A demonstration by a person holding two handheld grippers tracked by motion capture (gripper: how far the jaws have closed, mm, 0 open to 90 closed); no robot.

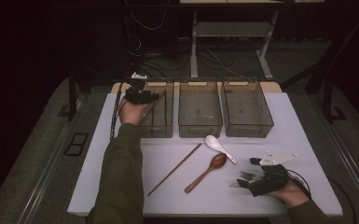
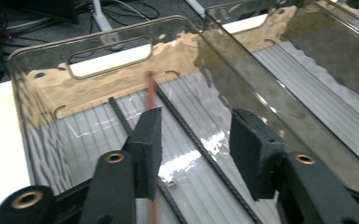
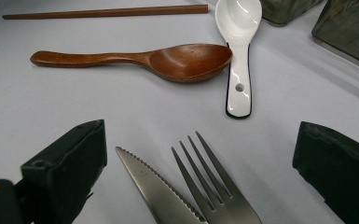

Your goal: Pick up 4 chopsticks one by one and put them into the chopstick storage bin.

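The left gripper (image 2: 196, 156), jaws open, hangs over the left bin (image 2: 42, 88); a brown chopstick (image 2: 151, 95) beside one jaw runs lengthwise toward the bin's far wall. The right gripper (image 3: 200, 172) rests with jaws open around a knife (image 3: 156, 189) and fork (image 3: 212, 189).

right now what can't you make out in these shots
- Chopstick in the left bin, left gripper view: blurred, lower end hidden behind the left gripper.
- Knife and fork handles, right gripper view: cut off by the bottom edge.
- The same two in the high view: largely covered by the right gripper.

The knife (image 3: 161, 191) and fork (image 3: 214, 191) are running off the bottom edge, handles unseen; the brown chopstick (image 2: 152, 98) is showing blurred behind a jaw.
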